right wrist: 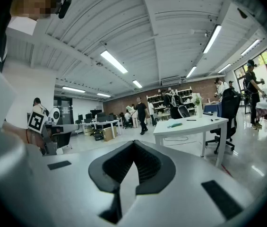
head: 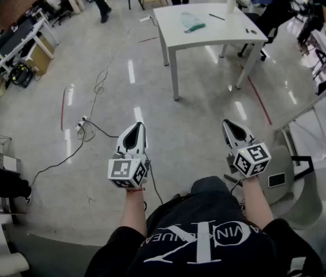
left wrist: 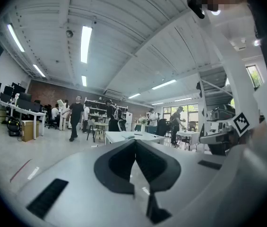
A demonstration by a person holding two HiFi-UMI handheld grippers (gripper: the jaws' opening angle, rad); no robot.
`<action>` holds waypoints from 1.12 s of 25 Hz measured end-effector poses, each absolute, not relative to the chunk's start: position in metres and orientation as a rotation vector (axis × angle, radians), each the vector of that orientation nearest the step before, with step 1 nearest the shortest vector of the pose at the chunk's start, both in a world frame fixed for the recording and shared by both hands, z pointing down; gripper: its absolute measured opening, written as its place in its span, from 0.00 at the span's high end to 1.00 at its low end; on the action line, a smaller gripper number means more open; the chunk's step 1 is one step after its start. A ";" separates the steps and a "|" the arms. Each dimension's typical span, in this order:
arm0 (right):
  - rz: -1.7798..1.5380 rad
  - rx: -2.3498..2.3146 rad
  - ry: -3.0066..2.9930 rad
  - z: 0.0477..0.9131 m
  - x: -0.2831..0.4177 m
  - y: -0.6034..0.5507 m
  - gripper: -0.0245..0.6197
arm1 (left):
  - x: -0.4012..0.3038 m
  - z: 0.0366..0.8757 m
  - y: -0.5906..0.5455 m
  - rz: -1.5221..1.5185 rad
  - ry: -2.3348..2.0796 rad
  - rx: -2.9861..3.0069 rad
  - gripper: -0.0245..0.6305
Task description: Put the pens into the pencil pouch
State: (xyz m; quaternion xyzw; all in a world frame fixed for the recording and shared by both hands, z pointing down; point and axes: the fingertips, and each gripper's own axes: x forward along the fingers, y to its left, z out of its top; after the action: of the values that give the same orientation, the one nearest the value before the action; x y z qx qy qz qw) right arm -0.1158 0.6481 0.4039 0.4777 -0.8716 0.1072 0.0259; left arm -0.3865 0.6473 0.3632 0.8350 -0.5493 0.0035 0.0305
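Glossy grey floor point(head: 197, 126) fills most of the head view, and it reflects the long ceiling lamps as bright strips. It belongs to a big open hall with a white ribbed ceiling and a brick wall far at the back. Loose cables point(head: 96, 91) run over the floor at 10 o'clock from the person. Desks with dark monitors point(head: 10, 39) stand along the wall at about 10 o'clock too. Other people walk at the far side of the room.

One white worktop point(head: 220, 36) stands on the floor at about 12 o'clock, a little toward 1, well apart from both grippers. On it lies the pencil pouch point(head: 193, 23), a pale green one, near the far middle of the top. A dark pen point(head: 216, 17) lies at 2 o'clock from the pouch, apart from it. A white vase point(head: 231, 3) with a plant stands at the far edge, and a black office chair point(head: 269, 16) is just beside the worktop at 3 o'clock of it.

The left gripper point(head: 139, 124) and the right gripper point(head: 227, 122) are held over the floor in front of the person, side by side and apart. Each has its jaws pressed together, with nothing between them.
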 end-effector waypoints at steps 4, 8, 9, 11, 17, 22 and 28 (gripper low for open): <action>0.327 1.466 -2.693 0.404 -0.121 0.650 0.95 | -0.392 0.362 0.653 0.001 -1.702 2.570 0.96; 0.316 1.461 -2.705 0.399 -0.126 0.650 0.95 | -0.402 0.359 0.655 -0.012 -1.723 2.546 0.96; 0.311 1.462 -2.705 0.398 -0.126 0.652 0.95 | -0.403 0.360 0.655 -0.014 -1.725 2.540 0.96; 0.295 1.465 -2.695 0.396 -0.124 0.656 0.95 | -0.404 0.361 0.654 -0.022 -1.724 2.530 0.96; 0.322 1.535 -2.659 0.400 -0.104 0.668 0.95 | -0.389 0.368 0.656 -0.023 -1.662 2.546 0.96; 0.315 1.535 -2.658 0.405 -0.101 0.670 0.95 | -0.382 0.373 0.651 -0.030 -1.640 2.551 0.96; 0.397 1.543 -2.680 0.417 -0.094 0.645 0.70 | -0.375 0.382 0.627 -0.035 -1.591 2.551 0.79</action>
State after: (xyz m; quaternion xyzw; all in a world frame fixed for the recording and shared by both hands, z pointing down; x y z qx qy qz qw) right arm -0.0942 0.6448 0.4167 0.4950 -0.8595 0.1273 0.0118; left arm -0.3752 0.6275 0.3818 0.8465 -0.5279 -0.0117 0.0676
